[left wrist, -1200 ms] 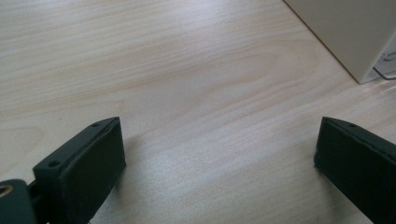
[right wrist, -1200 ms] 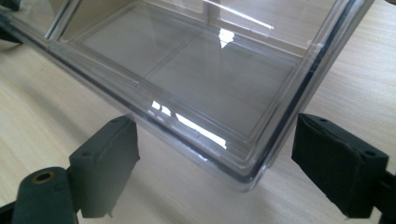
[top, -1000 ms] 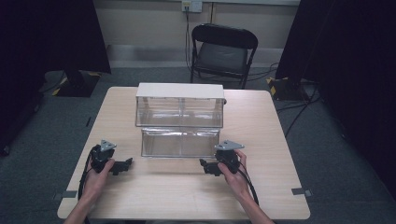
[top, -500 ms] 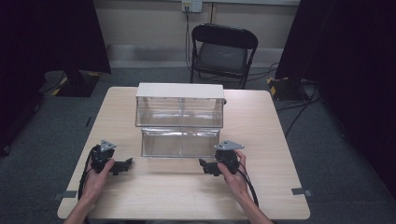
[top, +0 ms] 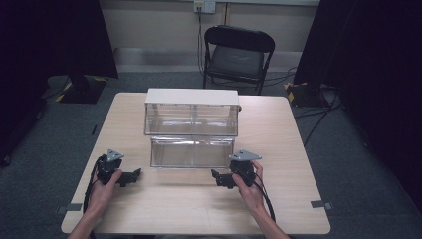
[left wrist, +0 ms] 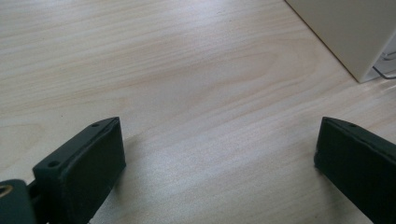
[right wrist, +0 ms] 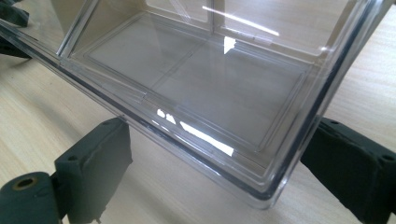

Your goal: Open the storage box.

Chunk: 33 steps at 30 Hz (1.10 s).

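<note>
A clear plastic drawer unit (top: pixel 191 117) with a white top stands mid-table, and its lower drawer (top: pixel 191 152) sticks out toward me. My left gripper (top: pixel 133 175) rests on the table left of the drawer, open, with bare wood between its jaws (left wrist: pixel 219 135). The unit's white corner (left wrist: pixel 350 32) lies ahead to its right. My right gripper (top: pixel 216 178) sits by the drawer's front right corner, open. In the right gripper view its jaws (right wrist: pixel 224 140) stand wide on either side of the clear drawer's (right wrist: pixel 210 79) rim, which looks empty inside.
The wooden table (top: pixel 278 144) has bare room on both sides of the unit and along the front edge. A black folding chair (top: pixel 238 55) stands behind the table. Dark curtains hang at both sides of the room, and cables lie on the floor at right.
</note>
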{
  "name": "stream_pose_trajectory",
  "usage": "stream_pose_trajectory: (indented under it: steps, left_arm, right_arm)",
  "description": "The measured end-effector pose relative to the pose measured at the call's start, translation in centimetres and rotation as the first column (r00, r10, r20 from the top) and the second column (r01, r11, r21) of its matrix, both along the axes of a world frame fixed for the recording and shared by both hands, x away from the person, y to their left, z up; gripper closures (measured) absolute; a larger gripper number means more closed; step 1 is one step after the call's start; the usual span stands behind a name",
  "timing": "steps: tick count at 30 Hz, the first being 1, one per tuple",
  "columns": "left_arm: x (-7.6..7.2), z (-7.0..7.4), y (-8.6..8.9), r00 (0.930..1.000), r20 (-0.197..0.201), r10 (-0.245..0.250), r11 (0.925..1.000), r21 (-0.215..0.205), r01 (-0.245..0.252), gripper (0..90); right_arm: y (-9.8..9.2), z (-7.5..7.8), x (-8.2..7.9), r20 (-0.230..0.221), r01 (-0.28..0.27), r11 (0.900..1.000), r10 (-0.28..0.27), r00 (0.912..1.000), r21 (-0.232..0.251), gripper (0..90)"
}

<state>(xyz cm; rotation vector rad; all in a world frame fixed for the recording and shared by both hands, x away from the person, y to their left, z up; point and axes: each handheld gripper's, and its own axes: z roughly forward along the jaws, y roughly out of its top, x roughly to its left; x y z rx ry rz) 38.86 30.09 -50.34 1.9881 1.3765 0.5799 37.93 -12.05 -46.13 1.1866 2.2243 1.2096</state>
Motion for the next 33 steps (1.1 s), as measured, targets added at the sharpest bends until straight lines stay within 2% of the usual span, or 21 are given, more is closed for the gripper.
stream_pose_trajectory:
  steps: [1, 14, 29, 33]
  left_arm:
    - [0.00, 0.00, 0.00, 1.0000, 0.000, 0.000, 1.0000, 0.000, 0.000, 1.3]
    - [0.00, 0.00, -0.01, 1.0000, 0.000, 0.000, 1.0000, -0.001, 0.000, 1.3]
    - [0.00, 0.00, 0.00, 1.0000, 0.000, 0.000, 1.0000, 0.000, 0.000, 1.3]
    - [0.00, 0.00, 0.00, 1.0000, 0.000, 0.000, 1.0000, -0.001, 0.000, 1.3]
  right_arm:
    - [0.05, 0.03, -0.08, 0.011, 0.001, 1.000, -0.001, 0.9999, -0.008, 8.5]
    - [0.05, 0.14, -0.22, 0.012, 0.006, 1.000, -0.006, 0.9999, -0.016, 9.8]
    - [-0.16, 0.47, -0.46, 0.010, -0.005, 1.000, 0.005, 0.9999, 0.007, 9.0]
    - [-0.13, 0.50, -0.47, 0.014, -0.005, 1.000, 0.005, 0.9999, -0.002, 9.1]
